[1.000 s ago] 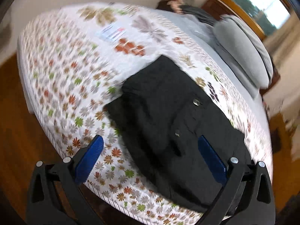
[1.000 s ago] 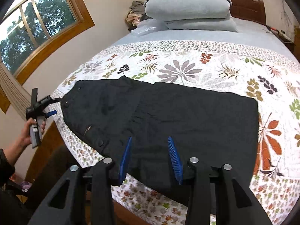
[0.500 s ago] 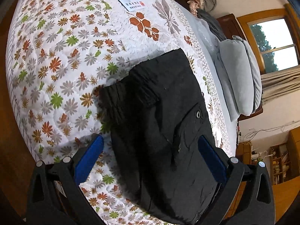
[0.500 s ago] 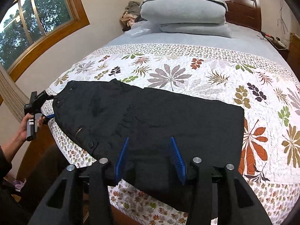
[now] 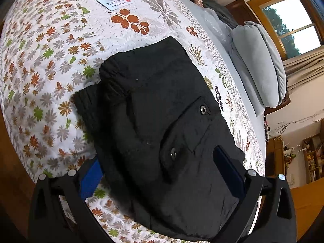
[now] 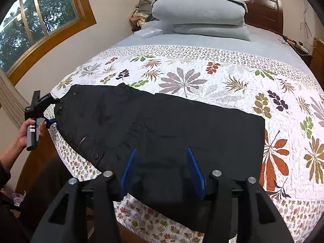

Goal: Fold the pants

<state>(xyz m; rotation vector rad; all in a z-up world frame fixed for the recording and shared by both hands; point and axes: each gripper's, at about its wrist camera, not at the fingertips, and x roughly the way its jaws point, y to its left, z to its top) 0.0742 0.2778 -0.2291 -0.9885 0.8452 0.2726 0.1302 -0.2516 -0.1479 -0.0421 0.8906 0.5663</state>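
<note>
A bed (image 6: pixel 202 46) is covered by a leaf-patterned quilt (image 6: pixel 202 77), and grey pillows (image 6: pixel 198 12) are stacked at its head. Black pants (image 6: pixel 162 125) are laid flat across the quilt near the foot edge, already folded lengthwise. The left gripper (image 5: pixel 162 174) is seen at the waistband end, its blue fingers (image 5: pixel 91 176) spread wide on either side of the cloth. The right gripper (image 6: pixel 162 168) is held over the pants' near edge, its jaws parted with nothing clamped. A white card (image 5: pixel 113 0) is seen lying on the quilt.
</note>
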